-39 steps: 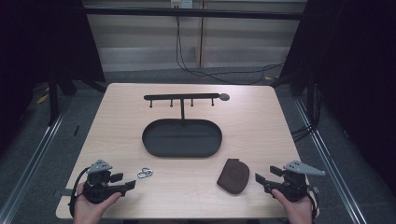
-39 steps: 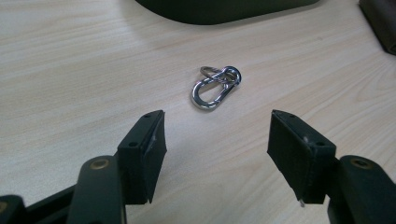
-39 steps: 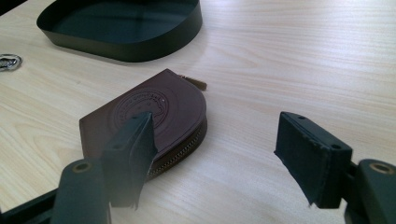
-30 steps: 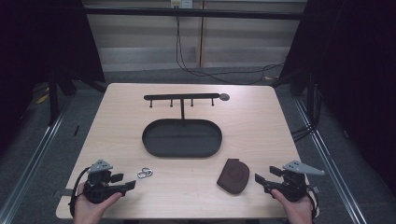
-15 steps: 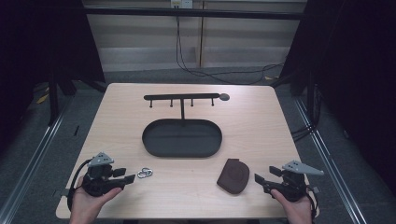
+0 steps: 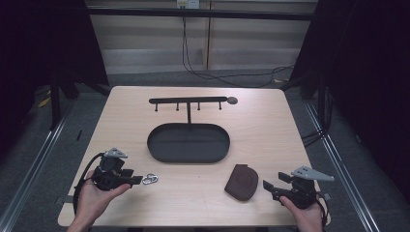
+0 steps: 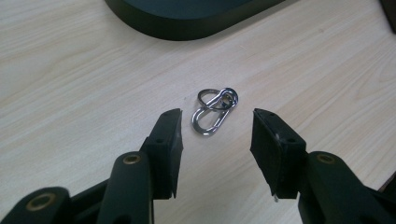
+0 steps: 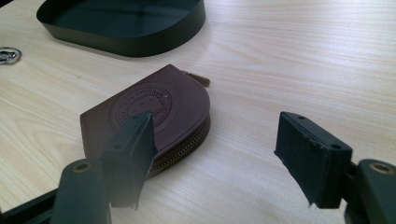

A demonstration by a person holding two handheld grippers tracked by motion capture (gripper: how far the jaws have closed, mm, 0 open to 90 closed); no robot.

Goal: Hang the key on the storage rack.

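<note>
Step in hand: left gripper [image 6: 137,180] was lined up on the metal clip [image 6: 150,179], apparently to pick it up; this is a judgement from its aim.
Left gripper state: jaws spread apart, nothing between them; in the left gripper view [image 7: 215,135] the gap was wider than the clip.
Clip position: the metal clip [image 7: 214,110] lay flat on the table [image 6: 270,125], just ahead of the jaw tips, near the front left and a little short of the oval tray [image 6: 188,143]. It looked like a carabiner joined to a small ring.
Right gripper state: right gripper [image 6: 269,187] also stood released, empty, its jaws pointing toward the brown pouch [image 6: 241,181], close beside it but not touching.
Pouch in right gripper view: the brown pouch [image 8: 152,114] sat partly behind one jaw, zip edge toward the camera.
Doing it well: ease forward until the clip sits between the pads, keep the tips low against the wood, close on the carabiner's long sides rather than the loose ring.
Risk: such a thin, flat piece would likely skid or pivot if one pad touched first.
Rack: the hook rack [image 6: 188,101] stood behind the tray, well apart from both grippers.
</note>
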